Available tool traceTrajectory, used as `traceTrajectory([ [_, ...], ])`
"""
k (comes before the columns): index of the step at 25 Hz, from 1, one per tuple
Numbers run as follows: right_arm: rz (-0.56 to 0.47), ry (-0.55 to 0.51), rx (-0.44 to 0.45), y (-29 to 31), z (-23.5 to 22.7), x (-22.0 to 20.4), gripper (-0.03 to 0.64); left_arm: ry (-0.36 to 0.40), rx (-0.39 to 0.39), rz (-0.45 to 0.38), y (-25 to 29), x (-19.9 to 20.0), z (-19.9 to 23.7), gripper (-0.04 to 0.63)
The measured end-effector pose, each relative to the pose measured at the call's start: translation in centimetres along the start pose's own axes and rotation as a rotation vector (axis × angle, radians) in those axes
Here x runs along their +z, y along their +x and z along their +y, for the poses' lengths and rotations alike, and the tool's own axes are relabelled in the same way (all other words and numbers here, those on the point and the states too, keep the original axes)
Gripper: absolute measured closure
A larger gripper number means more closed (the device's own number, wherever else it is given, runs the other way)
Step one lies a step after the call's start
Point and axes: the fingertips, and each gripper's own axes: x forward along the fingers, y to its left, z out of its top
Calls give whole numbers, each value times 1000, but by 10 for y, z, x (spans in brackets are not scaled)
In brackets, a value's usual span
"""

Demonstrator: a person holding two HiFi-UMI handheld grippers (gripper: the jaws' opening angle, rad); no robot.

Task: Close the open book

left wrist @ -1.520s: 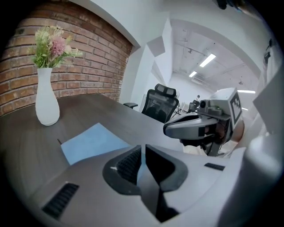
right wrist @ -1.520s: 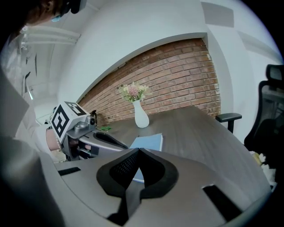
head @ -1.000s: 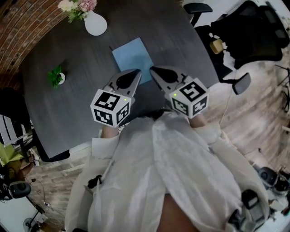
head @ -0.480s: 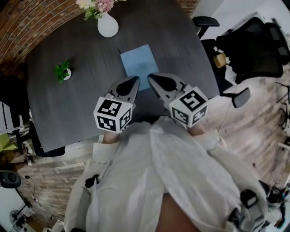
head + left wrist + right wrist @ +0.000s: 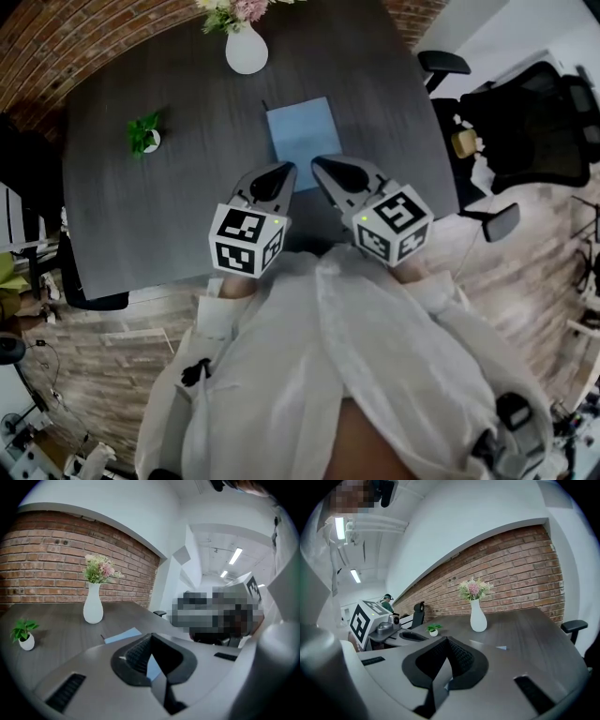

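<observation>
Head view with both gripper views, the two tools poised at the near edge of the tabletop. The book lies flat on the tabletop just beyond the tips, a single pale blue rectangle; whether its leaves stand open cannot be told from here. The left gripper and the right gripper hang side by side above the near edge, each with its jaws closed and nothing between them; neither touches the book. Likely hazards: with the jaws shut no cover can be pinched, so a lift would first need them parted. A push from closed tips would probably slide the thin book across the smooth surface instead of folding it. Such a slide runs toward the white vase, a tall narrow body that a nudge might tip. The two tips sit close together and could knock each other during a reach. Containers: the vase holds pink and cream flowers; a small white pot, well left of the book, holds a green plant.
</observation>
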Motion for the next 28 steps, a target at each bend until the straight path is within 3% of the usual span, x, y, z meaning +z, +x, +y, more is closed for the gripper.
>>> traceTrajectory([
  [6,6,-11,-4,5,-2,0,612,23,11,42,1,-11,0,591],
  [28,30,27,11,10,-3,-11,612,-1,-3,39,0,-10,6,591],
])
